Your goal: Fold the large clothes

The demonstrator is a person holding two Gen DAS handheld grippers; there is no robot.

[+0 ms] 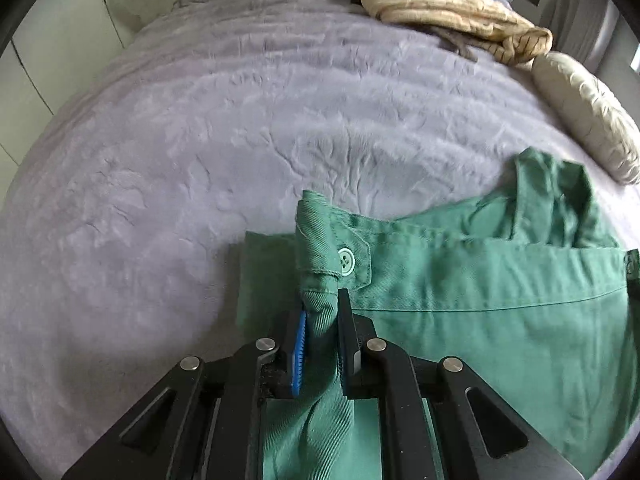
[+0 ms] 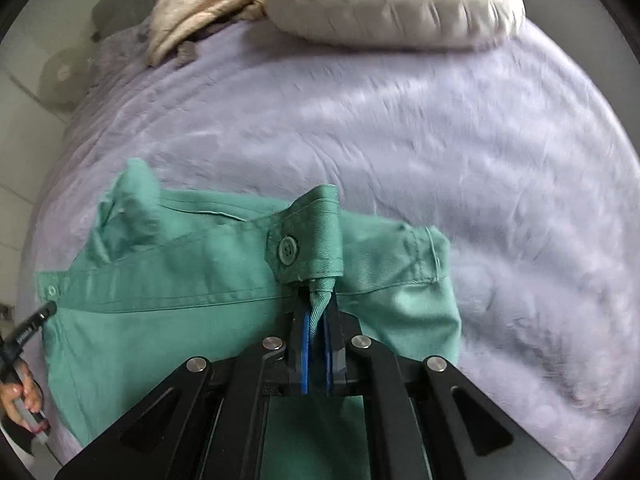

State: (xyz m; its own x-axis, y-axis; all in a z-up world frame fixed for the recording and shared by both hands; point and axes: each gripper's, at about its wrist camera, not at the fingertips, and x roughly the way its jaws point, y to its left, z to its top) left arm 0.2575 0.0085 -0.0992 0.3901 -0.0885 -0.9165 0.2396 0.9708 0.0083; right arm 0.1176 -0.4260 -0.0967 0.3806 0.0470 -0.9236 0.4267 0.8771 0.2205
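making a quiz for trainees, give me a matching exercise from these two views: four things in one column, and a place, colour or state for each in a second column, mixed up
Things:
1. shirt
2. pillow
3. bedspread
4. right gripper

Descriptions:
A. lilac, wrinkled, covers the bed
B. green, buttoned cuffs, lying on the bed
C. shut on a bunched sleeve cuff
D. off-white, at the far end of the bed

Pairs: 1-B, 2-D, 3-A, 4-C
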